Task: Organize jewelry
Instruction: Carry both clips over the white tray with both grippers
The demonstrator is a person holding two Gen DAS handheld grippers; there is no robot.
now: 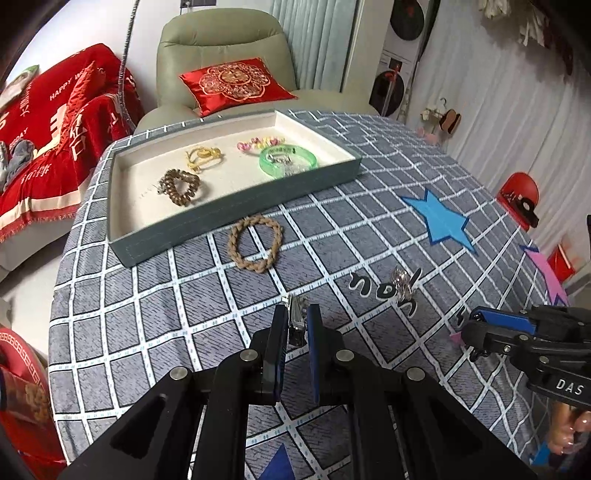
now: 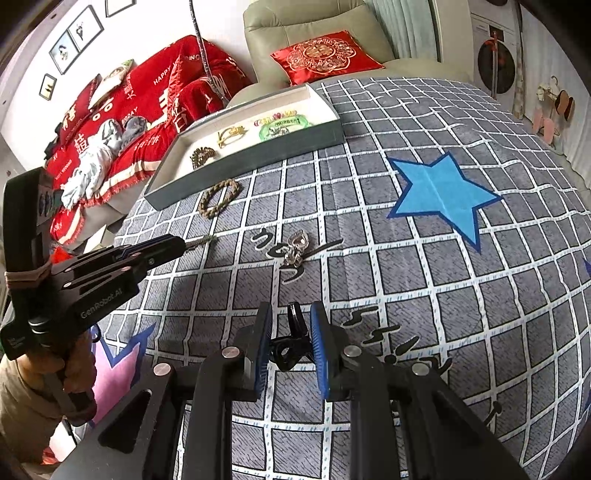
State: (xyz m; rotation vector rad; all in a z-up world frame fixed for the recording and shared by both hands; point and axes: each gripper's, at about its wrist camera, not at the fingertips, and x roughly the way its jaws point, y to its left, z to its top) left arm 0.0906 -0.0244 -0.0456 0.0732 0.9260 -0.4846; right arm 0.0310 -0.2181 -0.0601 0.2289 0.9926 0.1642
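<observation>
Jewelry tray [image 1: 236, 206], teal outside, cream lining

Grey-green armchair [image 1: 221, 62] stands behind the table [image 1: 369, 177], bearing a red embroidered cushion [image 1: 236, 85]. Sofa under red printed throw [image 2: 147, 107] at left. Framed pictures [image 2: 77, 33] on white wall. Pale curtains [image 1: 517, 110] at right.

A home living room, dressed for a wedding. A pale green leather armchair [image 1: 221, 55] at top centre carries a red satin cushion with gold embroidery [image 1: 236, 83]; a sofa under a red lettered throw [image 2: 140, 110] fills the upper left, with small framed pictures [image 2: 75, 38] on the white wall above.
</observation>
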